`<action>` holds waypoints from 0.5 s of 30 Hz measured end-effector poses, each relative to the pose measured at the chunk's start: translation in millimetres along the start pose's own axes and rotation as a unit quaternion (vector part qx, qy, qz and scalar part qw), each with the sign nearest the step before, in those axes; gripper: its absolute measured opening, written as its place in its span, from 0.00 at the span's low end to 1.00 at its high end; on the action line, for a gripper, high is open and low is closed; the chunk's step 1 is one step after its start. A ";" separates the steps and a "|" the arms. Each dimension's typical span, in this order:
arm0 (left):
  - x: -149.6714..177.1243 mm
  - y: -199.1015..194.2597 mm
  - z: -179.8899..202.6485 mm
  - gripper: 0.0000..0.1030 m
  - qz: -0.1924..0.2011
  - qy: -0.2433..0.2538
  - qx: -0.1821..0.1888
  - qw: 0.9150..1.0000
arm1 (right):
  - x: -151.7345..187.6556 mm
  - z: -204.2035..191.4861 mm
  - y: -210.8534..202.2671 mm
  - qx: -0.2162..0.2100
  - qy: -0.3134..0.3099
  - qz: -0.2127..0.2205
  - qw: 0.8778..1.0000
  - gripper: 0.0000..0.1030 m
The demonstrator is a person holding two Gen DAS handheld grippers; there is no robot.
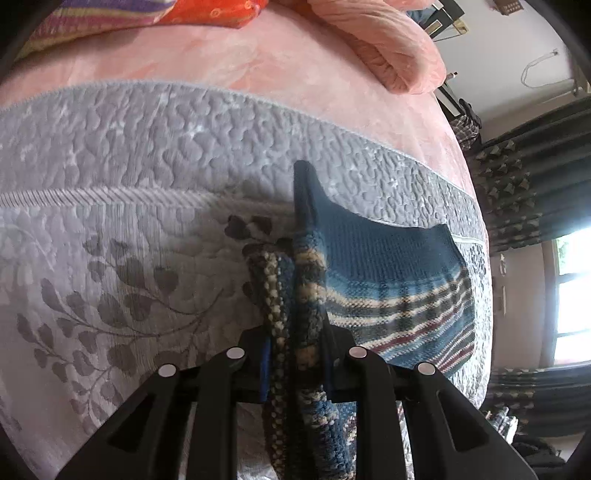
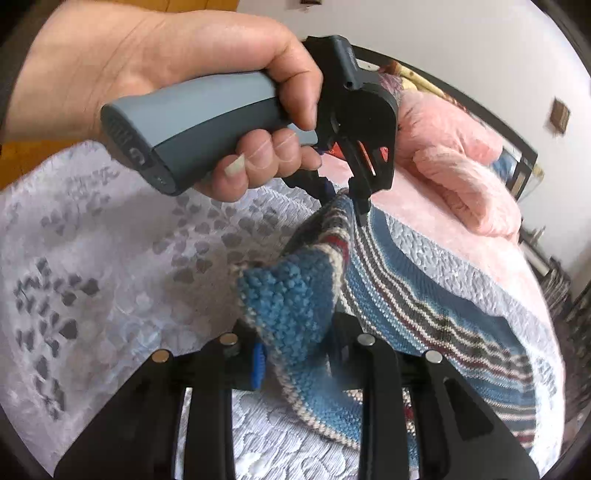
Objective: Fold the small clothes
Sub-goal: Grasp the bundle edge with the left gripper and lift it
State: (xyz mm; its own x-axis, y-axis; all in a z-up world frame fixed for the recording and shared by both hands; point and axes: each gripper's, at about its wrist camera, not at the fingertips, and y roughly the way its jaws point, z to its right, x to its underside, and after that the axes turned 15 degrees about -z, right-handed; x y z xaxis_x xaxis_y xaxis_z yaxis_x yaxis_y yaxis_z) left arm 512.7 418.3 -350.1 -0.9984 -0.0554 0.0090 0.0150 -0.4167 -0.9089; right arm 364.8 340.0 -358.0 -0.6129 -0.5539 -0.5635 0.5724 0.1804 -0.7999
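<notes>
A small knitted garment [image 1: 388, 266], blue with cream, grey and maroon stripes, lies partly on a grey quilted cover [image 1: 147, 147]. My left gripper [image 1: 295, 354] is shut on a bunched edge of it, lifted off the cover. In the right wrist view the same garment [image 2: 424, 295] drapes away to the right. My right gripper [image 2: 295, 347] is shut on a thick blue corner. A hand [image 2: 166, 55] holds the left gripper [image 2: 347, 195] above, its tips pinching the striped edge.
Under the grey cover [image 2: 110, 258] lies a pink bedspread [image 1: 258, 55]. A folded pink quilt [image 1: 388, 48] sits at the far side, an orange pillow [image 1: 207, 11] at the top. The bed's edge drops off on the right toward dark curtains [image 1: 535, 184] and a window [image 1: 569, 295].
</notes>
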 end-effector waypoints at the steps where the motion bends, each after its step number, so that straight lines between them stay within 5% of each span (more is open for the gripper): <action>1: 0.3 -2.7 4.1 0.20 0.001 0.002 -0.004 1.000 | -1.1 6.6 -4.2 -0.009 0.011 0.001 1.000 0.24; 15: -1.1 -29.8 65.6 0.20 0.013 0.017 -0.040 0.999 | -2.5 56.2 -44.4 -0.010 0.060 0.035 0.998 0.24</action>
State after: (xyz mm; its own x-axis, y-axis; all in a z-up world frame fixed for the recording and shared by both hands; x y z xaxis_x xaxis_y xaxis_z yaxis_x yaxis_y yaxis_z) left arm 516.9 371.3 -295.7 -0.9990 -0.0342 -0.0279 0.0379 -0.3406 -0.9394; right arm 371.5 287.6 -309.5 -0.6325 -0.4388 -0.6383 0.6059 0.2332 -0.7606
